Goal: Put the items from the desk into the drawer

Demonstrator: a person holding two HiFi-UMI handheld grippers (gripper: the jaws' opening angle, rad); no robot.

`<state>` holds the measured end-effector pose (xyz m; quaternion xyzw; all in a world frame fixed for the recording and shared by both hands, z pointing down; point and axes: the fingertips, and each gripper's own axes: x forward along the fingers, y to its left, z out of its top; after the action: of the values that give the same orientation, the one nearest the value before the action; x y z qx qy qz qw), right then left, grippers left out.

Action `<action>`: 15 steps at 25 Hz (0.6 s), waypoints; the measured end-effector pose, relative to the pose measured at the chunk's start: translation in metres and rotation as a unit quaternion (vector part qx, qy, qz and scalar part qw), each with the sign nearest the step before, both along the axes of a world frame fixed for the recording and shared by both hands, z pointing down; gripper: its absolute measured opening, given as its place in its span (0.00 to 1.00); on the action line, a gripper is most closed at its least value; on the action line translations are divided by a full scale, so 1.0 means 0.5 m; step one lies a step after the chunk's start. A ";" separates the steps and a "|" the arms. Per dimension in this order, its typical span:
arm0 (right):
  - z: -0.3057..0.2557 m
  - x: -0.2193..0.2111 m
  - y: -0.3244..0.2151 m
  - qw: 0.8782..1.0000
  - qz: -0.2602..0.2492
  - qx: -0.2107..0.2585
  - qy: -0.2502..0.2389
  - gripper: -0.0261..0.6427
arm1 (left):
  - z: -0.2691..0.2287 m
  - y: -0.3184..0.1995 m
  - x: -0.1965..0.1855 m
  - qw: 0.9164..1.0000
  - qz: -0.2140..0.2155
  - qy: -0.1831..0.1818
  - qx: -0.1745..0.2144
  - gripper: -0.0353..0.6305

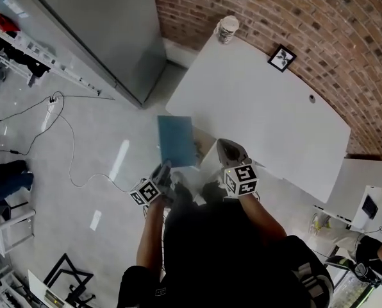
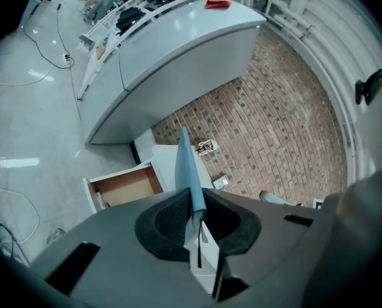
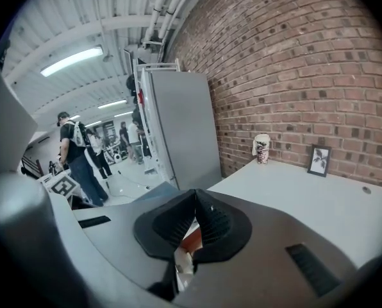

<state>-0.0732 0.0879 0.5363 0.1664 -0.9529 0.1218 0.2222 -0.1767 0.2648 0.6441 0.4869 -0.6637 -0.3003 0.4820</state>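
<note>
The left gripper (image 2: 195, 205) is clamped narrow on the lower edge of a thin blue folder (image 2: 186, 164), which stands up edge-on from between its pads; in the head view the folder shows as a flat blue rectangle held in the air just off the near left edge of the white surface (image 1: 255, 114), not touching it. The right gripper (image 3: 195, 196) has its jaws pressed together with nothing between them, and is held just beside the left one, close in front of the person's body. Below and to the left of the folder, in the left gripper view, a drawer (image 2: 128, 186) stands pulled open, its brown inside bare as far as can be seen. Farther out on the surface, a paper cup (image 1: 227, 29) stands at the far corner and a small picture frame (image 1: 281, 58) near the brick wall (image 1: 274, 8). A grey cabinet (image 1: 95, 31) stands to the left, and a cable (image 1: 70, 135) trails over the pale floor (image 1: 107, 191).
</note>
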 end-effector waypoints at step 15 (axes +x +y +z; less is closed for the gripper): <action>0.043 -0.066 0.030 1.000 -0.027 0.002 0.005 0.04 | 0.186 0.036 0.017 0.998 -0.012 0.054 -0.041 0.12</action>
<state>-0.1061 0.1028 0.5578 0.1413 -0.9563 0.1127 0.2297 -0.1685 0.2828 0.7369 0.4415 -0.6547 -0.3041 0.5328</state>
